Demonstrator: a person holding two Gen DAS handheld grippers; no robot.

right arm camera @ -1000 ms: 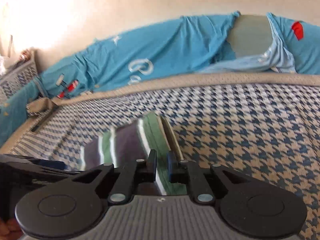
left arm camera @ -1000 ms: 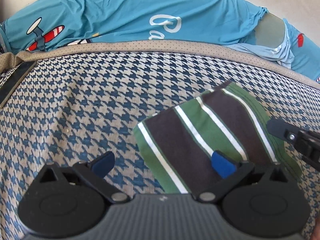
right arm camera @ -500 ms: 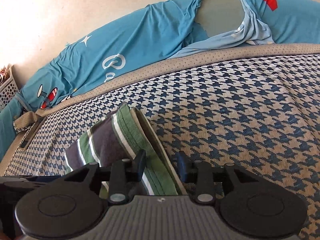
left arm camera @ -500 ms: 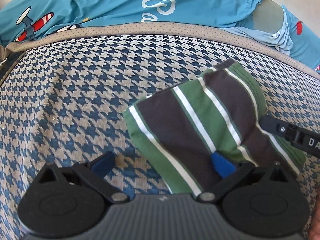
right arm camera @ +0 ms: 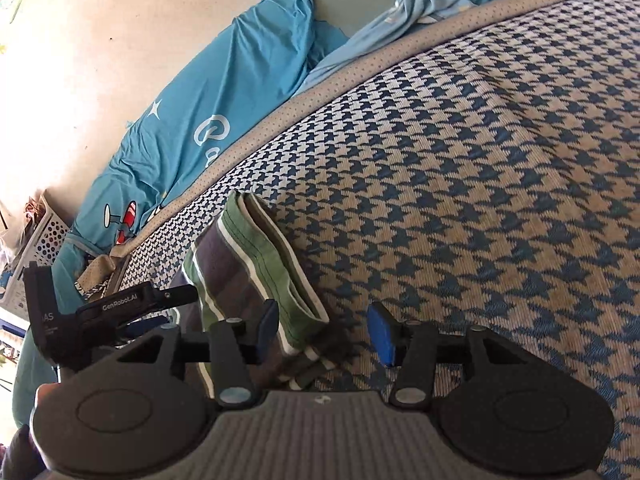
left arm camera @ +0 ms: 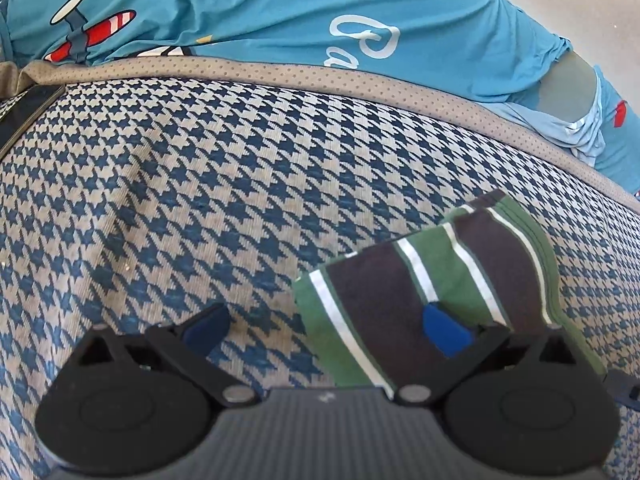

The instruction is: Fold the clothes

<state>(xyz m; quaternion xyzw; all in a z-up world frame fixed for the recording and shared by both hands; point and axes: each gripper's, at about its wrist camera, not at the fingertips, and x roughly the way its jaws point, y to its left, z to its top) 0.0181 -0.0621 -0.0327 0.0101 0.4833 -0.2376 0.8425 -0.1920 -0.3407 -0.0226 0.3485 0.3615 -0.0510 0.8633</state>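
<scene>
A folded garment with green, brown and white stripes lies flat on the houndstooth bed cover. My left gripper is open; its right finger rests over the garment's near edge and its left finger is over bare cover. In the right wrist view the garment shows as a thick stack of folded layers. My right gripper is open, straddling the stack's near right corner with nothing pinched. The left gripper shows at the garment's left side. A corner of the right gripper peeks in at the right edge.
A blue sheet with a plane print and white lettering is bunched along the far side by the wall. A beige dotted band edges the cover. A perforated basket stands far left. A dark flat strip lies at the left edge.
My right gripper went from shut on the garment's edge to open, letting it go. The garment now lies flat on the cover. My left gripper stayed open and shifted slightly left.
</scene>
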